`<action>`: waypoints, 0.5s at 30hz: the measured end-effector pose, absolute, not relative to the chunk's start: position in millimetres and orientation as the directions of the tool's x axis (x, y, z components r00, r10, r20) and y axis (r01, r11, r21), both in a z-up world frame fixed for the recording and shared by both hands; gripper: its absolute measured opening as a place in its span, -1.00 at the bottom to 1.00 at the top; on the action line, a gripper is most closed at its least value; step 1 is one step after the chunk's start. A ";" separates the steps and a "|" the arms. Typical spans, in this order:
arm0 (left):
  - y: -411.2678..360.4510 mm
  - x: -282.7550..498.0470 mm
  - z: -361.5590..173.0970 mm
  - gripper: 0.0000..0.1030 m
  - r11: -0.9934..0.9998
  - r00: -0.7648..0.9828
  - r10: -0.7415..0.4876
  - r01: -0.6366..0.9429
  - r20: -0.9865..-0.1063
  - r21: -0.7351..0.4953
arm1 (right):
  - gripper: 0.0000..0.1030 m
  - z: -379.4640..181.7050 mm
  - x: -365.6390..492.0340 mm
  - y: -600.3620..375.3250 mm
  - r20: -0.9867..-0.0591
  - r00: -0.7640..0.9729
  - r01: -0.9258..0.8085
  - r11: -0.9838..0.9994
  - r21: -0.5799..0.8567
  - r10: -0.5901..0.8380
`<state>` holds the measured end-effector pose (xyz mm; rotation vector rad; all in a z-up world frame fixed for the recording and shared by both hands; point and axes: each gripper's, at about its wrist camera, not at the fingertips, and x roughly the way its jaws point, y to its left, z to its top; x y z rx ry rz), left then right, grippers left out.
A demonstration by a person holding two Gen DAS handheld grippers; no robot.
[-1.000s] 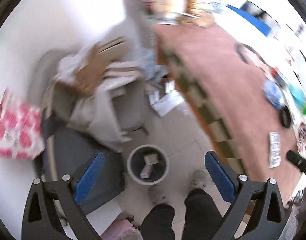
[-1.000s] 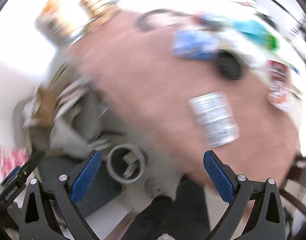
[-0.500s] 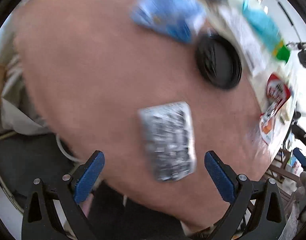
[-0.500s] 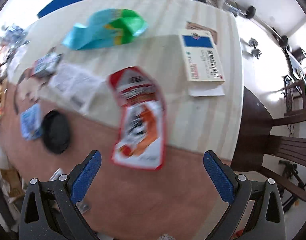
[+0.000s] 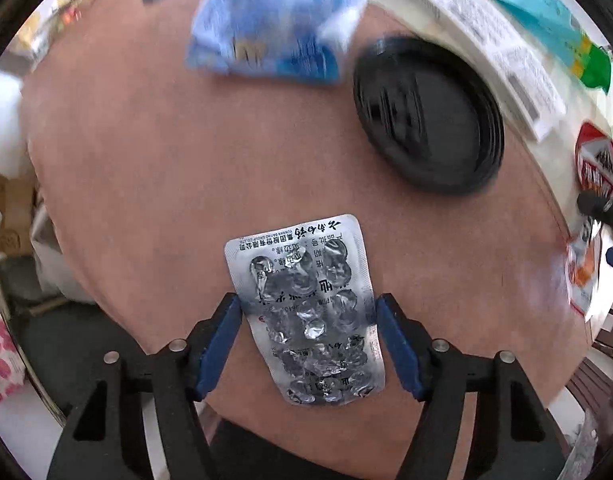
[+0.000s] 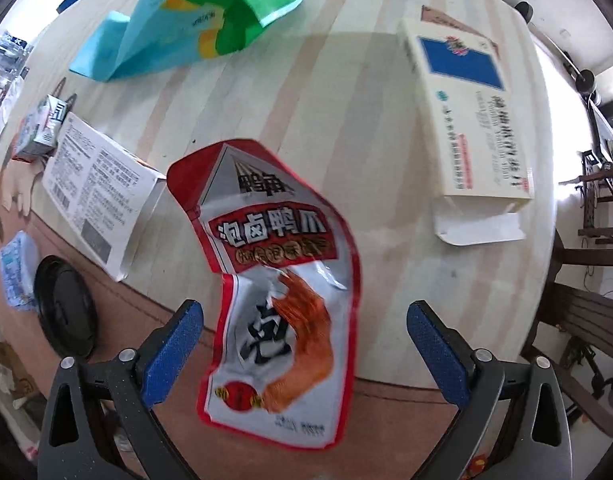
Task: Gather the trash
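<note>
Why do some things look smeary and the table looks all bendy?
Left wrist view: the silver pill sheet is sharp, but the blue packet and black lid are streaked by motion blur. Right wrist view: the red snack pouch is slightly soft. Both views: the fisheye lens curves the table.

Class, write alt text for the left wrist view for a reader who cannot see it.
The left gripper, jaws just closing, straddles an empty silver blister pack on a brown table. Beyond lie a black lid and a blurred blue packet.
</note>
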<state>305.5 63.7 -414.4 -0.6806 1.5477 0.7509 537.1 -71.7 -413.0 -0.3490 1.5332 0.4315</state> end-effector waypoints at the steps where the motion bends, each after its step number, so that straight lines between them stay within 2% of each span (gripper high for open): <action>1: 67.2 308.6 -414.2 0.29 0.621 -0.098 -0.001 -0.780 -0.995 0.076 | 0.67 -414.4 534.6 -69.9 -0.999 0.007 -0.478 0.878 0.031 0.040; 4: 67.5 311.0 -416.7 0.29 0.641 -0.099 0.004 -0.763 -0.995 0.078 | 0.19 -409.2 521.2 -66.9 -0.998 0.060 -0.508 0.861 0.001 0.036; 5: 68.2 310.2 -418.0 0.30 0.643 -0.101 0.000 -0.762 -0.995 0.077 | 0.10 -407.0 516.1 -67.0 -0.997 0.065 -0.524 0.852 -0.007 0.031; 9: 74.1 298.7 -420.4 0.31 0.627 -0.083 -0.020 -0.777 -0.996 0.052 | 0.10 -414.6 496.6 -68.5 -1.000 0.013 -0.574 0.819 0.009 0.020; 13: 73.4 293.2 -422.9 0.31 0.630 -0.086 -0.019 -0.775 -0.996 0.055 | 0.31 -425.8 498.5 -65.6 -1.000 -0.005 -0.551 0.835 0.010 0.009; 15: 80.4 290.0 -424.9 0.30 0.637 -0.089 -0.010 -0.768 -0.996 0.062 | 0.30 -425.2 501.7 -68.3 -1.000 0.003 -0.537 0.843 0.002 0.004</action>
